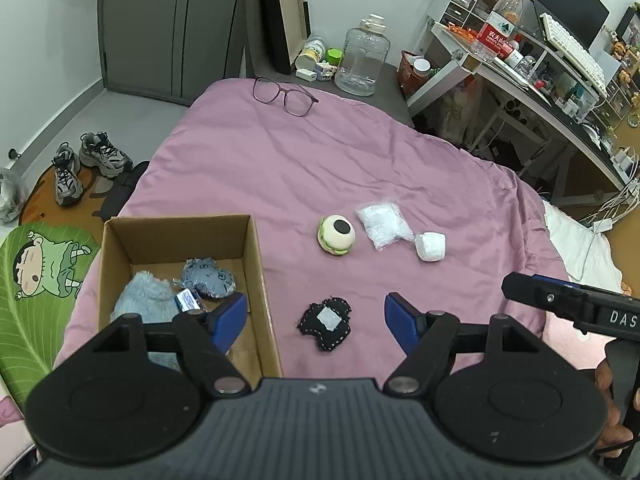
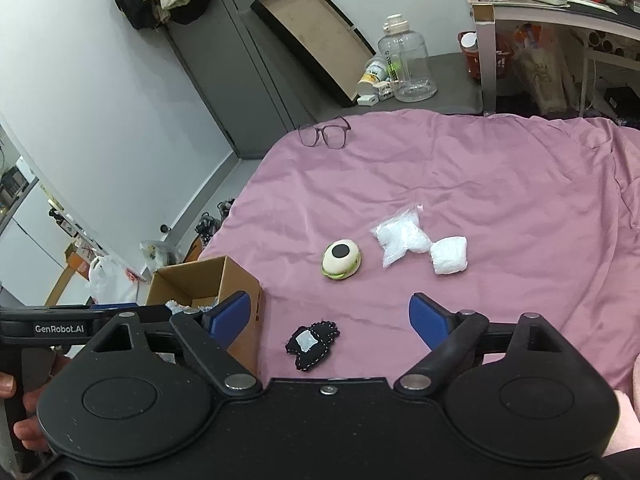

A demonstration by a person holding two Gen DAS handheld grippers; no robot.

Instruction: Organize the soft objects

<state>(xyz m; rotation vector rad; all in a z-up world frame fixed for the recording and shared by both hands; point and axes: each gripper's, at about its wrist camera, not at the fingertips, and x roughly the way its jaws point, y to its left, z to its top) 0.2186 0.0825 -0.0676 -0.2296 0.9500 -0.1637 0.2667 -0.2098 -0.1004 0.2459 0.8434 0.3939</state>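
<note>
Left wrist view: "DAS" reads on the neighbouring tool, and the left gripper [image 1: 316,320], spread wide and empty, frames the black felt piece [image 1: 325,322] lying beside the cardboard box [image 1: 264,280]; right wrist view: "GenRobot.AI" reads at left, and the right gripper [image 2: 330,322], likewise released, hovers above that piece.

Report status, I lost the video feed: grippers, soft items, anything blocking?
Left gripper open, right gripper open, both empty. Black patch toy nearest, on the bedspread beside the cardboard box. Nothing blocking.
</note>
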